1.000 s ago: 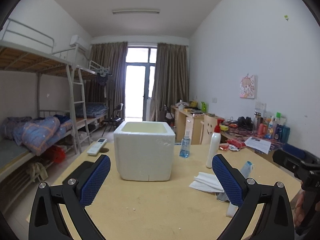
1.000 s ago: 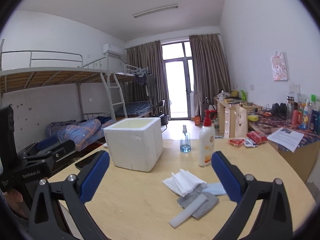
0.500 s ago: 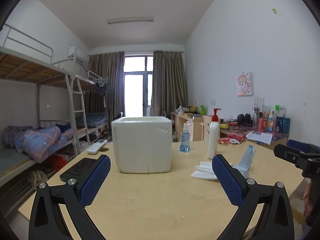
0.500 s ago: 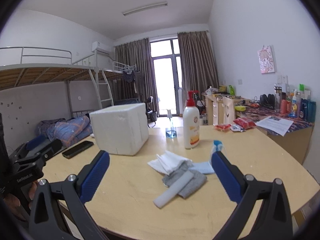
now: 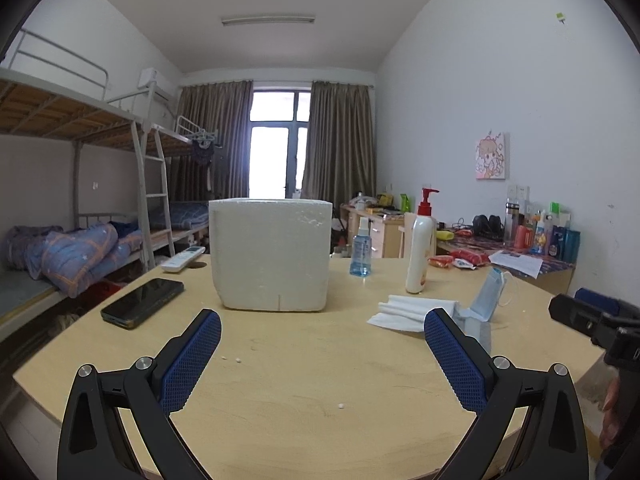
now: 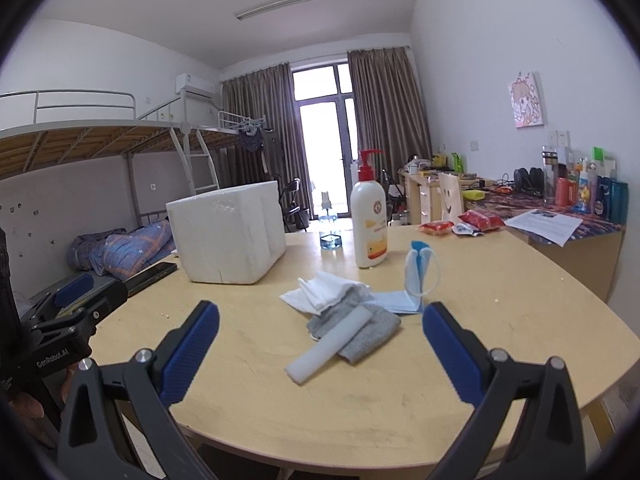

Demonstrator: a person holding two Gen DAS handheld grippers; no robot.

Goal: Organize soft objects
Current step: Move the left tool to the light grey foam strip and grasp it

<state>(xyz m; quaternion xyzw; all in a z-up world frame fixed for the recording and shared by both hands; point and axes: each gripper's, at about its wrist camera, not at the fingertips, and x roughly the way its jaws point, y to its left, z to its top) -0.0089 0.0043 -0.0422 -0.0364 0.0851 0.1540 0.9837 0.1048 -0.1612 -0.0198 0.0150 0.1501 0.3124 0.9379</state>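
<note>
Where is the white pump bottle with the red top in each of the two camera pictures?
Left wrist view: the pump bottle stands right of centre on the table, behind the white tissues.
Right wrist view: the pump bottle stands just right of centre, behind the pile of soft things.
Shared landmark: the white foam box is to its left in both.

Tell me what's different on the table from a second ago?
Only the two grippers moved: both dropped lower, closer to table height, so the foam box now hides its open top. The left gripper and right gripper stayed open and grabbed nothing. The white cloth, gray cloth, foam strip, face mask, lotion bottle and phone lie where they were.
</note>
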